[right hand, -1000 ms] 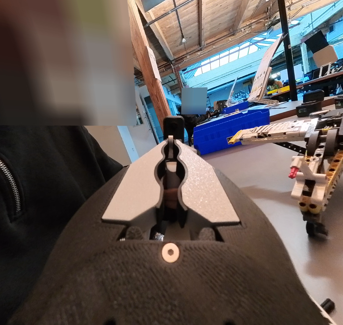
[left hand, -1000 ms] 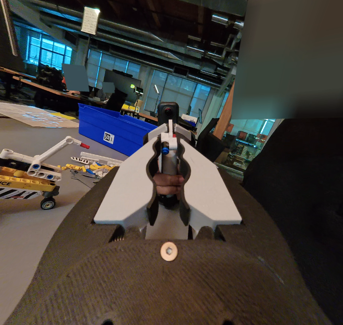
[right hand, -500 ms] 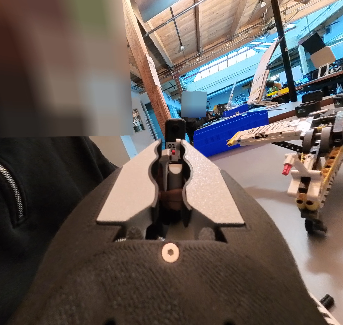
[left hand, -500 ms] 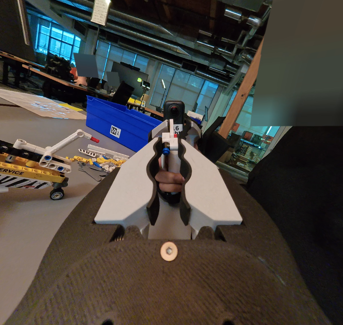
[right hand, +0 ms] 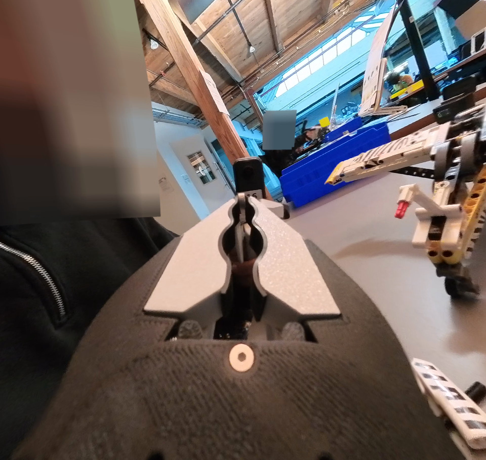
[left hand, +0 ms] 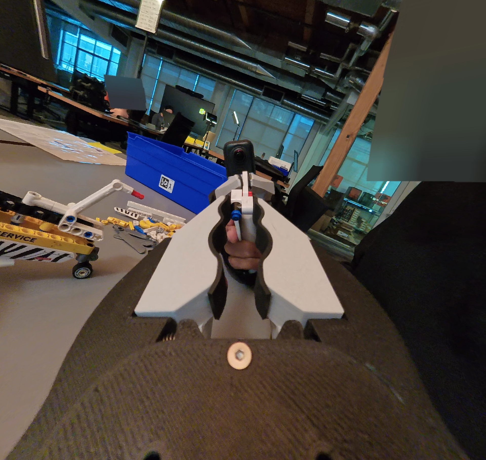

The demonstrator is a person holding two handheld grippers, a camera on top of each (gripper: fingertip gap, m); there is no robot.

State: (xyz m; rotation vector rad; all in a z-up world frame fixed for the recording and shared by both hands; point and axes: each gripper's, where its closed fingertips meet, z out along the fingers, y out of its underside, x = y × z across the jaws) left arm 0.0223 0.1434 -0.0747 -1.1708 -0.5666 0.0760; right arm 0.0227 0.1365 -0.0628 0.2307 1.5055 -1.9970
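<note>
Since half second ago right gripper (right hand: 243, 205) has gone from spread to pinched on thin white strip (right hand: 239, 239); left gripper (left hand: 243, 197) unchanged. Left view alone shows loose bricks (left hand: 147, 226) on grey table (left hand: 39, 315), plus white brick piece (left hand: 244, 202) with blue pin clamped between left fingertips – right gripper's tips meet same piece from far side. Right view alone shows striped beam (right hand: 452, 405) at table edge. Both show blue bin (left hand: 168, 163) and toy crane (left hand: 47, 234) – bare table between crane and grippers.
</note>
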